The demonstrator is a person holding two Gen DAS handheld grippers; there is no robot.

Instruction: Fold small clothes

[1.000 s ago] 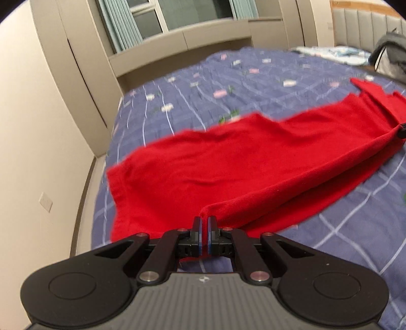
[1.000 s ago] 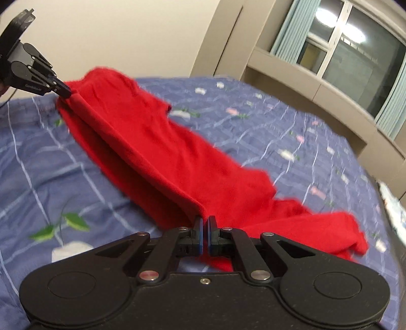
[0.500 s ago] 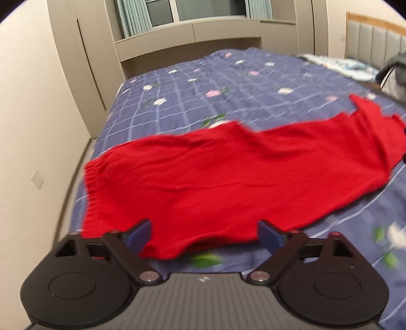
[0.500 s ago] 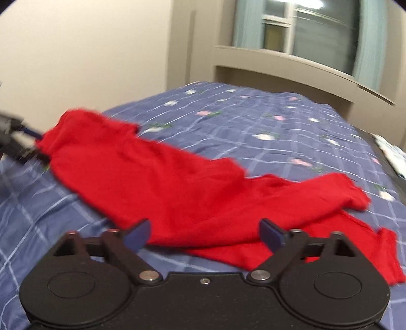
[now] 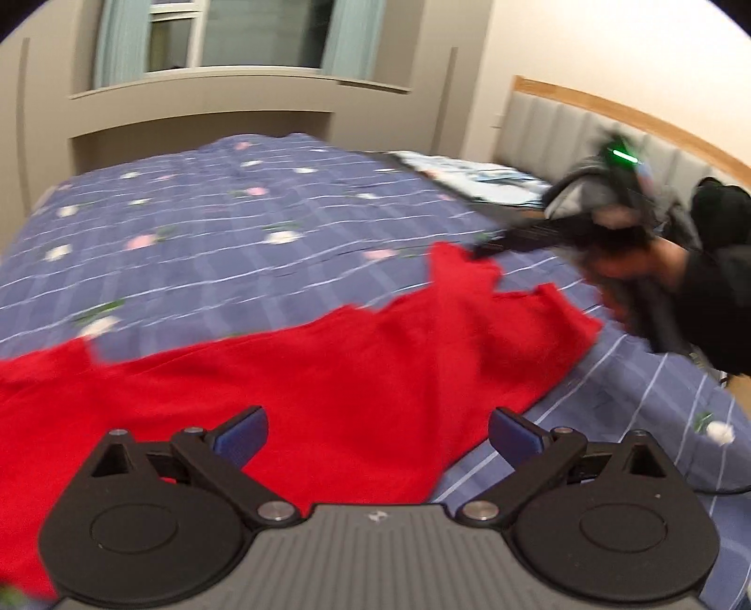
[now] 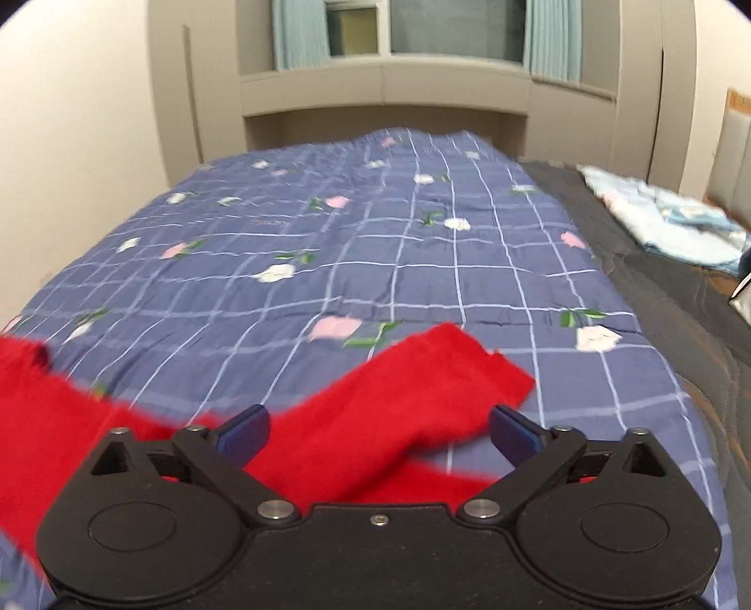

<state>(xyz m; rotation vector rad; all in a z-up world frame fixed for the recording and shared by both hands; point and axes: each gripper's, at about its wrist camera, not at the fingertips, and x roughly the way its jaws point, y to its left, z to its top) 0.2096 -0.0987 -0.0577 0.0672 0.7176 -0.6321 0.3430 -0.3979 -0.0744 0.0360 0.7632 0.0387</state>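
Observation:
A red garment (image 5: 328, 385) lies spread on the blue checked bedspread (image 5: 211, 225). My left gripper (image 5: 378, 429) is open and empty, held above the garment's near edge. In the left wrist view the right gripper (image 5: 478, 251) shows, blurred, by the garment's far right corner. In the right wrist view my right gripper (image 6: 380, 429) is open and empty, with a red leg or sleeve end (image 6: 422, 399) lying between and beyond its fingers on the bedspread (image 6: 375, 244).
A padded headboard (image 5: 586, 126) stands at the right. Light blue folded clothes (image 6: 666, 225) lie on a dark sheet (image 6: 666, 291) at the right side of the bed. A window alcove (image 6: 422, 42) and a wall lie beyond the bed's far end.
Both grippers were shut on the garment's edge a second ago. Both have opened and let it drop flat. Both cameras have swung to the right, toward the garment's right end.

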